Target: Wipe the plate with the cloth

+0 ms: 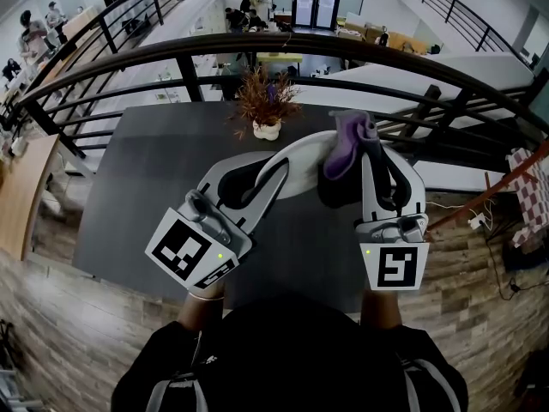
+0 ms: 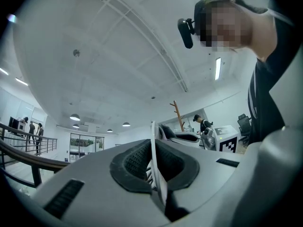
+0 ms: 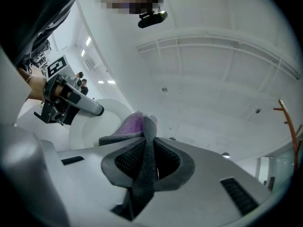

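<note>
A white plate [image 1: 302, 151] is held up over the dark table, tilted on edge. My left gripper [image 1: 257, 180] is shut on its left rim; in the left gripper view the thin plate edge [image 2: 154, 155] runs between the pads. My right gripper [image 1: 360, 168] is shut on a purple and grey cloth [image 1: 350, 137], which bunches above the jaws against the plate's right side. In the right gripper view the cloth [image 3: 142, 150] hangs pinched between the pads, with the plate [image 3: 102, 119] and the left gripper [image 3: 66, 100] beyond it to the left.
The dark table [image 1: 146, 204] stands below both grippers. A small white pot with dried reddish twigs [image 1: 267, 118] sits at its far edge. A black railing [image 1: 257, 50] curves behind the table, with a lower floor beyond. Wooden floor lies to the right.
</note>
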`<state>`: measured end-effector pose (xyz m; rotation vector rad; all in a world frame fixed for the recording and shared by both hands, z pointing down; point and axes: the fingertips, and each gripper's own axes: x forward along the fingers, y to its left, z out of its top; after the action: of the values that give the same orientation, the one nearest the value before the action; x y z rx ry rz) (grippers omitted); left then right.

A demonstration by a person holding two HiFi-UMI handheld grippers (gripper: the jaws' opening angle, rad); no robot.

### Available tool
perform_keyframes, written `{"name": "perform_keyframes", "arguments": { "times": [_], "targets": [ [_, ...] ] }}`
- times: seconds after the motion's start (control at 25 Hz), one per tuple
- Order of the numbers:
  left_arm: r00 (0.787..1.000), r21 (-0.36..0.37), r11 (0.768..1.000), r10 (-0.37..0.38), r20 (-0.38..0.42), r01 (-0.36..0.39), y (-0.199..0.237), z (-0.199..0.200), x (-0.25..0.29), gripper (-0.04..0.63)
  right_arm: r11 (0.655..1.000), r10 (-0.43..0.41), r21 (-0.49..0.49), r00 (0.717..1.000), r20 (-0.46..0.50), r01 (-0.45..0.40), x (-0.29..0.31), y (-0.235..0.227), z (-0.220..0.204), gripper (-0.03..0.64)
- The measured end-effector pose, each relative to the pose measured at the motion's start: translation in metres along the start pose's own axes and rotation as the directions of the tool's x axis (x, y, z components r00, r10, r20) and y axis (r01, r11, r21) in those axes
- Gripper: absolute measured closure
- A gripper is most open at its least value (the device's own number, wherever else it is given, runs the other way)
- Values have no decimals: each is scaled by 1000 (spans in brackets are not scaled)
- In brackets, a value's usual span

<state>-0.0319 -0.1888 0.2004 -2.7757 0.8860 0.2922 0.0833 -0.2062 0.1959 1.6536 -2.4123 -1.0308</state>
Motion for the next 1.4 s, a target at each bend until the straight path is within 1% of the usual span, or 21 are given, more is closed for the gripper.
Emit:
{"name": "perform_keyframes", "arguments": {
  "times": [0.16, 0.4, 0.56, 0.68, 0.8, 0.88, 1.04, 1.4],
  "targets": [
    [1000, 0, 1000, 12, -2, -12, 4, 0, -3, 572, 1000, -4, 3, 1000, -17, 4, -2, -3, -5, 578],
    [999, -1, 999, 38, -21, -38, 9, -6, -6, 572, 999, -33, 9, 999, -27, 33, -7, -11, -8, 578],
    [999, -3, 999, 47, -25, -47, 9, -8, -6, 572, 998, -47, 36, 999, -22, 48, -14, -18, -10, 577],
    [998, -3, 999, 53, -38, -53, 8, -10, -5, 572, 995, -55, 82, 999, -3, 55, -17, -21, -9, 578],
    [997, -12, 998, 57, -43, -57, 6, -13, -5, 572, 994, -58, 91, 998, -1, 58, -22, -23, -8, 578],
    [997, -18, 998, 59, -43, -60, 4, -15, -5, 572, 994, -45, 101, 999, 31, 42, -27, -22, -4, 577],
    [996, -21, 997, 68, -51, -69, -1, -19, -3, 572, 990, -5, 140, 990, 142, -15, -41, -21, 15, 577],
    [997, -28, 998, 51, -63, -52, -41, -28, 20, 572, 971, 80, 194, 956, 281, -138, -81, -24, 36, 577]
  ]
}}
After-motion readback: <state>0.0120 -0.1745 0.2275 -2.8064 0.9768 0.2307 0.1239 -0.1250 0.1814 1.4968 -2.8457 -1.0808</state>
